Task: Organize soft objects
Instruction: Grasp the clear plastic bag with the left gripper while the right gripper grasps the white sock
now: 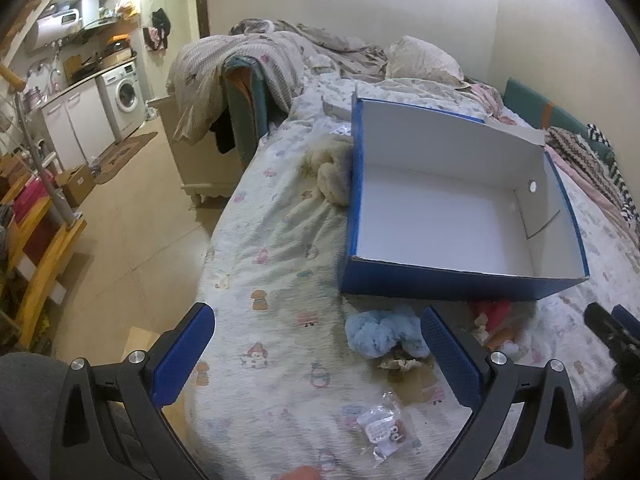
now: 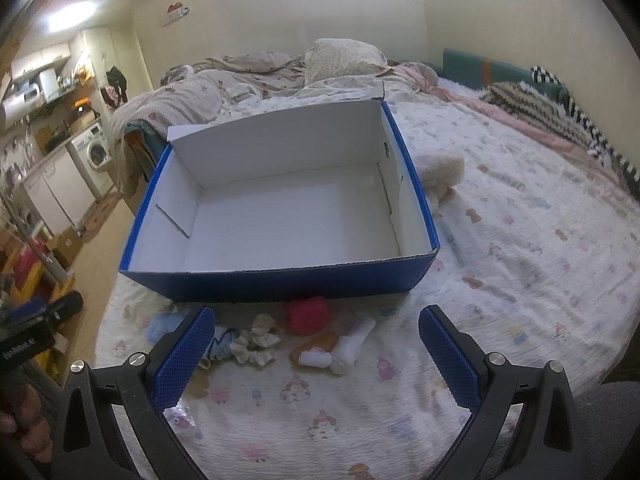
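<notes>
Both the left gripper (image 1: 318, 354) and right gripper (image 2: 316, 354) hover spread wide and empty above the bed (image 2: 520, 240). Soft toys (image 2: 308, 314) lie scattered just before the open blue box (image 2: 280, 284).

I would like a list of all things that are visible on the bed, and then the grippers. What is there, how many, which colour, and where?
box: 1, blue outside and white inside, open and empty, on the bed
blue plush: 1, light blue, in front of the box
red plush: 1, red, against the box's front wall
cream fluffy toy: 1, cream, beside one end wall of the box
white roll: 1, white, in front of the box near the red plush
plastic packet: 1, clear, near the bed's front edge
bedsheet: 1, white with small cartoon prints
left gripper: 1, black with blue pads, open
right gripper: 1, black with blue pads, open
</notes>
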Demonstrator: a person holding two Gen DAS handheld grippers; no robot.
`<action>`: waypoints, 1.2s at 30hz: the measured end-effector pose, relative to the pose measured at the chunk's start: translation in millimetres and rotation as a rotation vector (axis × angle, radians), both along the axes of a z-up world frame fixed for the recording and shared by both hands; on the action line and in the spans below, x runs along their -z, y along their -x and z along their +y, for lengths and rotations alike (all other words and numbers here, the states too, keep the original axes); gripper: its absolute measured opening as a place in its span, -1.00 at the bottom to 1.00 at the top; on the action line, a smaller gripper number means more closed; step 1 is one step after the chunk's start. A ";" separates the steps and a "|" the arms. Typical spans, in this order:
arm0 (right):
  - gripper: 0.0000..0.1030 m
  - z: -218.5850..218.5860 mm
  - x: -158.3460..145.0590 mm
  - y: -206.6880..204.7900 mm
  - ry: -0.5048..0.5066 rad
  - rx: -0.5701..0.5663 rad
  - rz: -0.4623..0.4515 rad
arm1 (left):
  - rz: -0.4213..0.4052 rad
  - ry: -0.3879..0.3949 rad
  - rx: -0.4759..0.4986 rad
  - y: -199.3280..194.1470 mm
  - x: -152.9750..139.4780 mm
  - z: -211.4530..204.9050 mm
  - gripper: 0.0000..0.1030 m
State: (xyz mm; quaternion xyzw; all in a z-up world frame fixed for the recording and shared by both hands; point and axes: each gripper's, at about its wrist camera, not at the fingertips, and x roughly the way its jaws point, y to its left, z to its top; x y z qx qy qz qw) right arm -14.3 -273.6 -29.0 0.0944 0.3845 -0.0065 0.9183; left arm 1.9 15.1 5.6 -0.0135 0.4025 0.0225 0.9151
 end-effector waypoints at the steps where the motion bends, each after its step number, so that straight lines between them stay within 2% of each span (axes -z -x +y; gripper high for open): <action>1: 1.00 -1.9 -0.5 -0.6 -0.019 0.000 0.001 | 0.004 0.005 -0.009 -0.4 0.2 3.0 1.00; 4: 1.00 -5.7 -0.8 -1.6 -0.050 0.010 0.011 | 0.045 0.008 -0.039 -4.8 5.6 12.1 1.00; 10: 1.00 -9.8 4.4 -2.3 -0.064 0.028 0.033 | 0.290 0.046 0.009 -21.0 50.1 7.8 0.96; 15: 1.00 -17.0 8.3 -3.9 -0.094 0.037 0.051 | 0.477 0.118 0.085 -25.2 92.6 -11.1 0.66; 20: 1.00 -22.6 13.5 -6.0 -0.115 0.054 0.076 | 0.631 0.197 0.091 -21.1 129.2 -20.9 0.42; 25: 1.00 -28.7 20.3 -10.3 -0.153 0.064 0.112 | 0.670 0.163 0.116 -16.0 143.4 -29.2 0.13; 26: 1.00 -30.4 22.5 -11.8 -0.157 0.072 0.125 | 0.677 0.156 0.117 -16.0 146.2 -30.4 0.02; 29: 1.00 -37.4 32.2 -18.6 -0.162 0.100 0.173 | 0.695 0.152 0.126 -15.9 158.7 -34.5 -0.48; 31: 1.00 -43.6 40.5 -24.1 -0.189 0.114 0.212 | 0.690 0.151 0.139 -14.5 159.0 -38.4 -0.73; 36: 1.00 -54.3 61.2 -35.3 -0.261 0.135 0.311 | 0.651 0.151 0.171 -7.7 151.5 -42.9 -0.76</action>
